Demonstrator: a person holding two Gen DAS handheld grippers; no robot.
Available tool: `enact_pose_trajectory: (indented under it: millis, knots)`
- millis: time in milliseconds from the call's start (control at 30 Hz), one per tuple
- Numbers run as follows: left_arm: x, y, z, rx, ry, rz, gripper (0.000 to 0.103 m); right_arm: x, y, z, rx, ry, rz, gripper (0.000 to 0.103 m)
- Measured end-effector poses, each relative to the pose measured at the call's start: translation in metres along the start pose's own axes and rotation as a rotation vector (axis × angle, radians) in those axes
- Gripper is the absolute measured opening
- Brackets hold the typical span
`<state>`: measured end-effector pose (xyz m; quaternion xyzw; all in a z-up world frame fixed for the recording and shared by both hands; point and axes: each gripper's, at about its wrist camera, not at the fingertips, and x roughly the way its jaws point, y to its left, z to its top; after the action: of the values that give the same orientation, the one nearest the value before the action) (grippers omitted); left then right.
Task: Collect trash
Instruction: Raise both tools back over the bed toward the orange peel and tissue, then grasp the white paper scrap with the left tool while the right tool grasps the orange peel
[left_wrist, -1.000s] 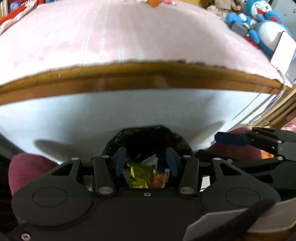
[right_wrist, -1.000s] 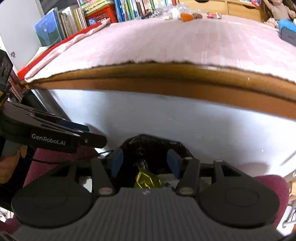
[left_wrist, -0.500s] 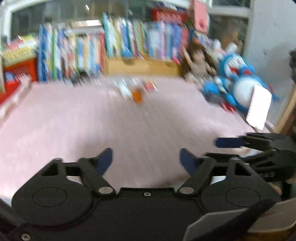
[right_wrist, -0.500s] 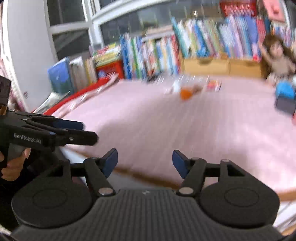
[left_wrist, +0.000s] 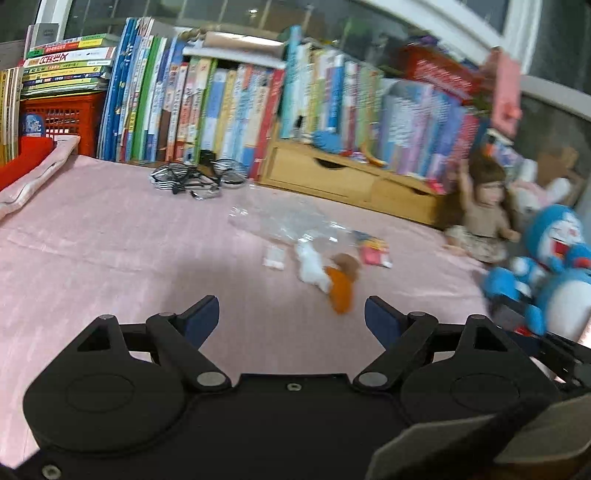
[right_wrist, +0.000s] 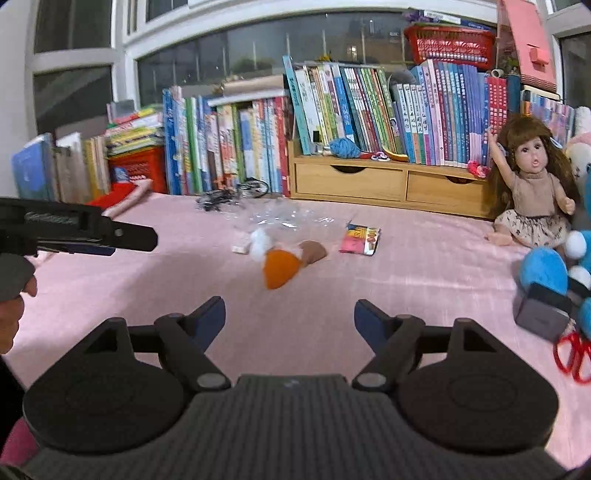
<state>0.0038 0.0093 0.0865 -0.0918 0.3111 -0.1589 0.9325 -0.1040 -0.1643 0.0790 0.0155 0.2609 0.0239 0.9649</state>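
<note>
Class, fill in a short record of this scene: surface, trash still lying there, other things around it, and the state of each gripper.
surface: pink cover
trash: orange scrap, white wad, clear plastic, colourful wrapper
backdrop: books, wooden drawers
toys: doll, blue plush
left gripper: jaws just opened, empty
right gripper: jaws just opened, empty

Orange scrap (right_wrist: 279, 267), white wad (right_wrist: 258, 240), clear plastic (right_wrist: 288, 218) and a flat pink wrapper (right_wrist: 360, 239) lie clustered on the pink mat (right_wrist: 424, 266).
</note>
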Motion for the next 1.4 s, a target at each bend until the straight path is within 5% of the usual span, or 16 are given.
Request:
enact_pose_trajectory:
  millis: [267, 967, 1267, 1400]
  knots:
    - [0.092, 0.01, 0.022, -0.014, 0.06, 0.16, 0.072, 0.067, -0.006, 0.02, 0.012, 0.051, 0.001, 0.084]
    - [0.176, 0.0, 0.027, 0.037, 0.084, 0.208, 0.057, 0.167, 0.005, 0.026, -0.022, 0.167, 0.069, 0.074]
    - [0.183, -0.013, 0.024, 0.046, 0.105, 0.12, 0.022, 0.172, 0.009, 0.025, -0.016, 0.151, 0.08, 0.048]
    - [0.182, -0.021, 0.024, 0.068, 0.11, 0.122, 0.011, 0.169, 0.009, 0.024, -0.007, 0.146, 0.086, 0.047]
